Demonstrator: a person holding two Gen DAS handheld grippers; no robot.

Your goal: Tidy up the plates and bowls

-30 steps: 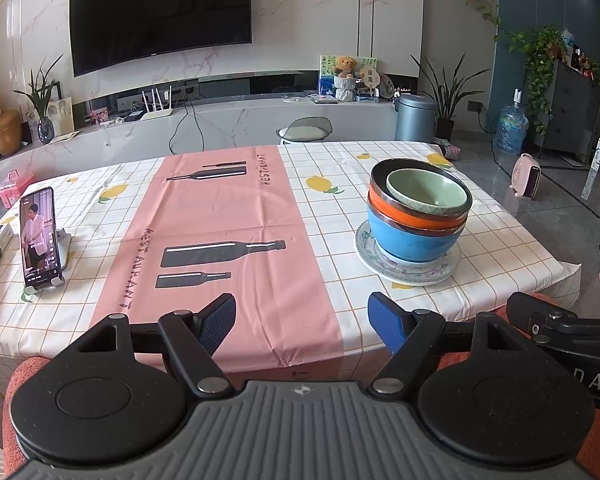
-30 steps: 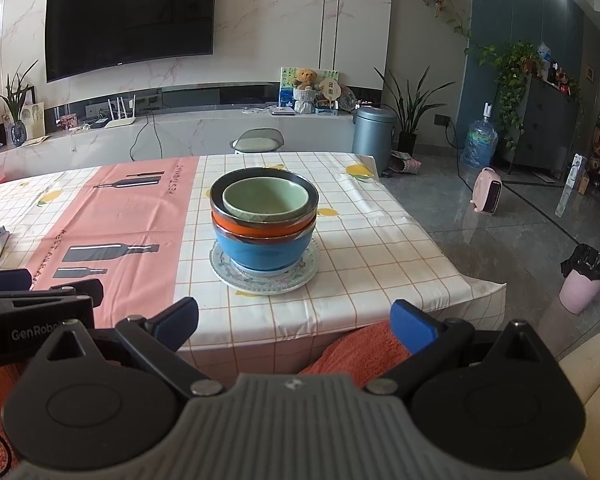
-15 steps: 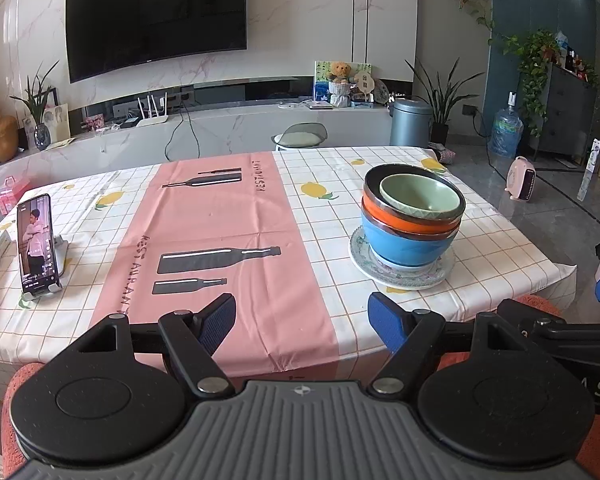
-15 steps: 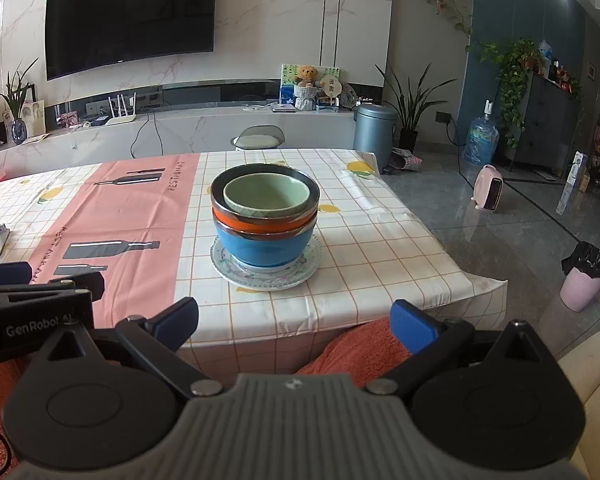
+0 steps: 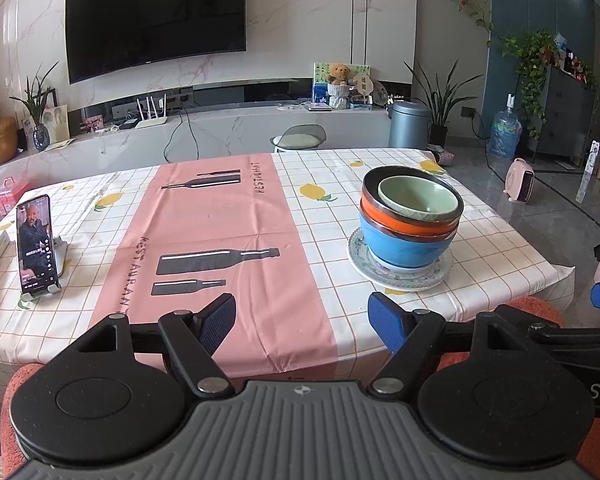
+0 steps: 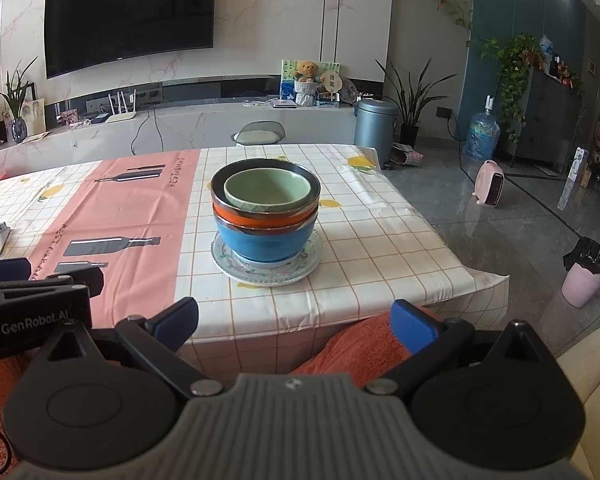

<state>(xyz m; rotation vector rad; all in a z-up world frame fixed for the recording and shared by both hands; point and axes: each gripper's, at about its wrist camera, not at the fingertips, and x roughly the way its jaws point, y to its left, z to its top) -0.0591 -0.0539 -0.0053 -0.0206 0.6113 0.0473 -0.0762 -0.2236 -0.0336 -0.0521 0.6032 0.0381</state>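
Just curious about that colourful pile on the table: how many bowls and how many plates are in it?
Bowls: 3, nested: green bowl inside orange bowl inside blue bowl.
Plates: 1 that I can make out, the patterned plate under the stack.
Total: 4 dishes.

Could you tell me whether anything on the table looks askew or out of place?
Only slightly: the green bowl sits off-centre in the nested stack, toward its right side, above the orange bowl and blue bowl on the patterned plate. Nothing spilled or damaged.
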